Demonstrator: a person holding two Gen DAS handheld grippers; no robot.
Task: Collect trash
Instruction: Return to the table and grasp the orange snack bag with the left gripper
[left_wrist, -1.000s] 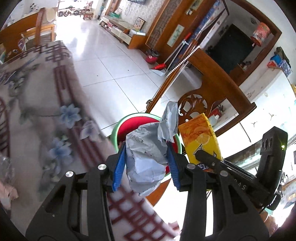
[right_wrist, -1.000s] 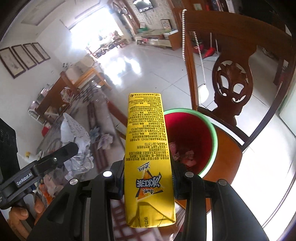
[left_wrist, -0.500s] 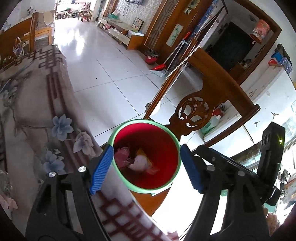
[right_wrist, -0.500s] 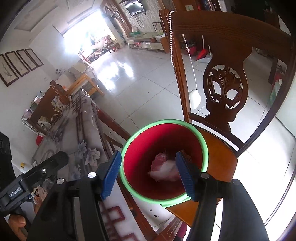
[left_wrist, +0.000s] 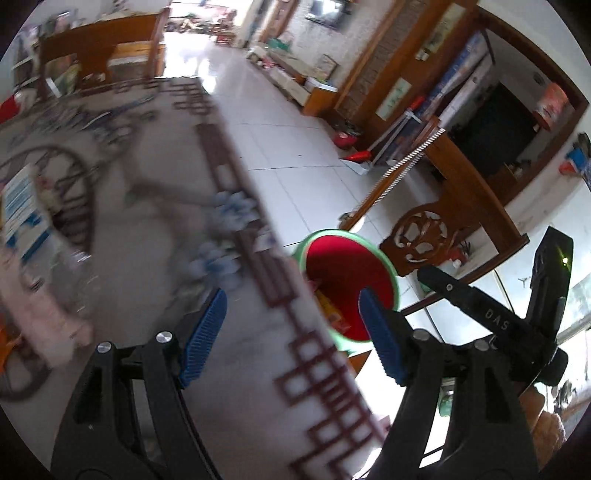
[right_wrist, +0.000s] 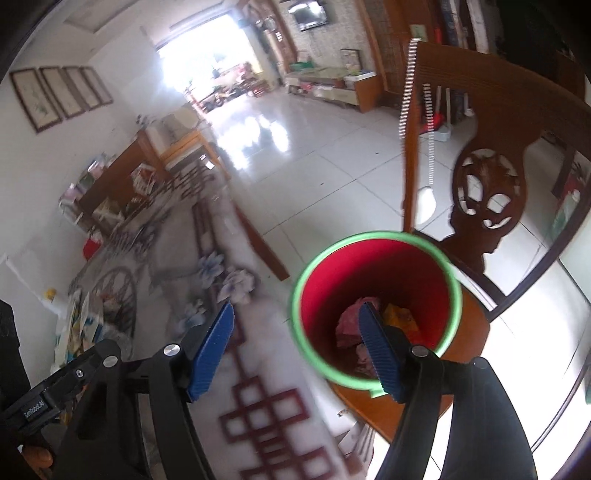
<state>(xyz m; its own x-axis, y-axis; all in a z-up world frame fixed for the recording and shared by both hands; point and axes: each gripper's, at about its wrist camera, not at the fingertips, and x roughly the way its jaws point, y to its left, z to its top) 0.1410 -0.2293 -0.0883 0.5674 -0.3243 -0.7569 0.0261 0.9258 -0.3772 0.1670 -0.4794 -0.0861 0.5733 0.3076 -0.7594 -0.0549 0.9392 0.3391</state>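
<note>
A red bin with a green rim (right_wrist: 376, 291) stands on a wooden chair seat beside the table; it holds pink and yellow trash (right_wrist: 399, 317). It also shows in the left wrist view (left_wrist: 347, 269). My left gripper (left_wrist: 291, 336) is open and empty over the table edge. My right gripper (right_wrist: 299, 347) is open and empty, between the table edge and the bin. More litter lies blurred on the table at the far left (left_wrist: 22, 206).
The table has a flowered cloth (left_wrist: 147, 229) with a brown lattice border. A carved wooden chair back (right_wrist: 487, 192) rises behind the bin. White tiled floor (right_wrist: 314, 155) stretches beyond. A cabinet and brooms stand at the far wall (left_wrist: 399, 122).
A second ago the left gripper held crumpled paper and the right a yellow carton. Both opened and dropped them in the bin. Now both have swung left toward the table.
</note>
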